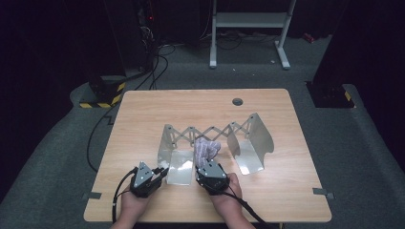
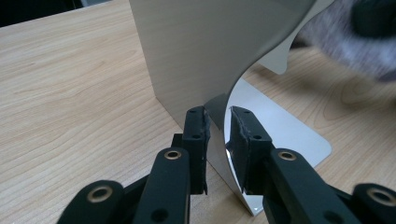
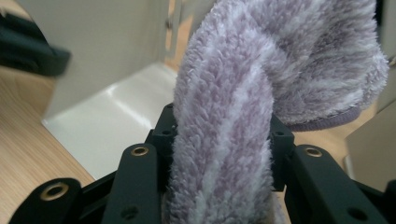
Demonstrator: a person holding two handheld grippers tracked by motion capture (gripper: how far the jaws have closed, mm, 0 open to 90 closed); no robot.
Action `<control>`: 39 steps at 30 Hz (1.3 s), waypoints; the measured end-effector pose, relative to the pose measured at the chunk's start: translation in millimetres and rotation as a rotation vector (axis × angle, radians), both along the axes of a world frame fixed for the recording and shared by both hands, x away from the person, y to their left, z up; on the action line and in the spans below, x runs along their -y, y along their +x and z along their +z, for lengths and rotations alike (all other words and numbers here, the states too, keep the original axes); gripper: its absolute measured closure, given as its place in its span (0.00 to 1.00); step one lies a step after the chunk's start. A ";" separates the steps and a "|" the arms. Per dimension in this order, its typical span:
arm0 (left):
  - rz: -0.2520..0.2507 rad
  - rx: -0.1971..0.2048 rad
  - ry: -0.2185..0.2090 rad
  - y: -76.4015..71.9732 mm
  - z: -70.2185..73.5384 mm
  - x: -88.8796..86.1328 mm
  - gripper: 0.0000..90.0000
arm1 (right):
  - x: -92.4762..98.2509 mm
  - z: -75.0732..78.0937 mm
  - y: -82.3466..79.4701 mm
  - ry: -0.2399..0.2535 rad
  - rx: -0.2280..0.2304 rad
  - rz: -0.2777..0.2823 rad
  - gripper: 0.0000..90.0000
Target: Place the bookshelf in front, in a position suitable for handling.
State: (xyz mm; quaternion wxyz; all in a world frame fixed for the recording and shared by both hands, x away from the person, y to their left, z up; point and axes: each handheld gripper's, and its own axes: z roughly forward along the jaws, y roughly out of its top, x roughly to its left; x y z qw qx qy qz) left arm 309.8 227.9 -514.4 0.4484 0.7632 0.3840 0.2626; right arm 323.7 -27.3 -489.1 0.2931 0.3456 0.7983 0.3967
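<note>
Left tongs clenched on the metal rack's end plate, right tongs grasping the fuzzy purple cloth: brace the plate while lowering the cloth between the plates.

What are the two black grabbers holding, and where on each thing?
The left gripper pinches the silver metal expanding rack by its upright end plate's edge. The right gripper squeezes the fluffy purple-and-white cloth around its bunched middle.
</note>
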 end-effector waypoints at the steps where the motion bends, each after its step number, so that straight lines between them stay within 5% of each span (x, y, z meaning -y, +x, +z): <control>1: 0.000 0.000 0.000 0.0 0.0 0.0 0.84 | -0.1 -3.5 1.8 -0.006 -0.010 -0.001 0.66; 6: 0.002 0.002 0.001 -0.1 0.1 -0.2 0.85 | -0.1 -28.8 19.8 -0.057 -0.093 -0.018 0.67; 12: 0.004 0.002 0.001 0.4 0.1 -0.9 0.87 | -1.0 -26.3 33.6 -0.074 -0.097 -0.024 0.66; 23: 0.004 0.004 0.002 -0.2 0.3 -0.9 0.87 | 0.6 16.9 35.8 -0.082 0.026 -0.005 0.66; 39: 0.003 0.003 0.000 -0.6 0.1 -1.3 0.87 | 2.8 76.8 20.0 0.000 0.214 0.007 0.67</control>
